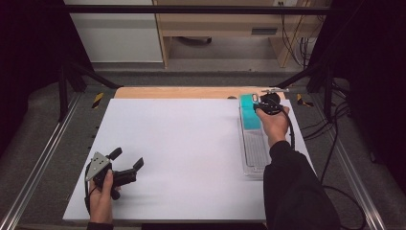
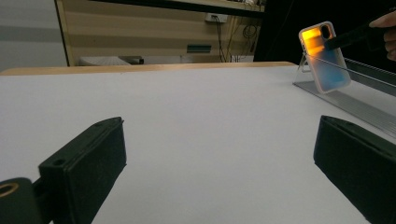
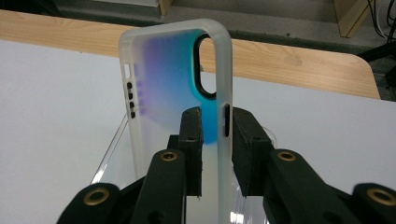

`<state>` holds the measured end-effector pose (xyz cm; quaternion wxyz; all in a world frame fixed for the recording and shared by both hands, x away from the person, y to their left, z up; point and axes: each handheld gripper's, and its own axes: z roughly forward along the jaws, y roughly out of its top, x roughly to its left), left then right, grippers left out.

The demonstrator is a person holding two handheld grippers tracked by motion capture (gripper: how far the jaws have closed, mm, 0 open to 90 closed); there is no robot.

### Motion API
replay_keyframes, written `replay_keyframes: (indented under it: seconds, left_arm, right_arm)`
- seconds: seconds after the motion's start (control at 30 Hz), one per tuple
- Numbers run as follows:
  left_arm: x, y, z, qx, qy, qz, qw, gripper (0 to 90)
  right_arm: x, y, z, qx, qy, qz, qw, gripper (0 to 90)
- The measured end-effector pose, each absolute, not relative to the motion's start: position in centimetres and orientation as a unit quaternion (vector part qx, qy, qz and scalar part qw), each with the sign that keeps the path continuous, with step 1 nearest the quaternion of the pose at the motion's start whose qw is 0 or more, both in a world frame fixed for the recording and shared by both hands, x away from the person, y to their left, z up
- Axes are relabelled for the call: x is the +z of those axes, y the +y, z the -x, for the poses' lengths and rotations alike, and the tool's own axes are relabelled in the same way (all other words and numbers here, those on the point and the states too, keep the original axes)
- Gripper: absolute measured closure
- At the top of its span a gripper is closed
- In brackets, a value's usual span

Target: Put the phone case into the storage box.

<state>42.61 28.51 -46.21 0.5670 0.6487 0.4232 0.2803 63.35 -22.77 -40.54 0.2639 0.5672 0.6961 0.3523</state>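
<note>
- Right claw (image 3: 215,140) is seen pinching the side edge of a phone case (image 3: 175,88); one jaw is placed inside the case, the other outside it.
- The phone case is held tilted up at the far right of the table (image 1: 182,143), its lower end over a clear tray (image 1: 253,153). A frosted rim, a camera cut-out and a teal-to-purple back are shown in the right gripper view.
- Left claw (image 1: 126,161) is held spread, with nothing between the jaws, at the near left of the table, well apart from the tray.
- In the left gripper view, the phone case (image 2: 325,57) is seen far off, glowing orange and blue.
</note>
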Motion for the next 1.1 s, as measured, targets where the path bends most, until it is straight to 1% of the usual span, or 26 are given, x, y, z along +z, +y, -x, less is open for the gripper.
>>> replay_keyframes:
  seconds: [0.53,1.1]
  left_arm:
    - [-46.21,28.41,-42.56,0.280,0.423,-0.650,0.566,2.0]
    - [-46.22,28.47,-42.60,0.280,0.422,-0.649,0.567,2.0]
  right_arm:
    - [-40.48,-22.88,-63.49,0.352,0.694,-0.569,0.266,76.1]
    - [-40.60,-22.75,-63.70,0.354,0.690,-0.570,0.271,73.9]
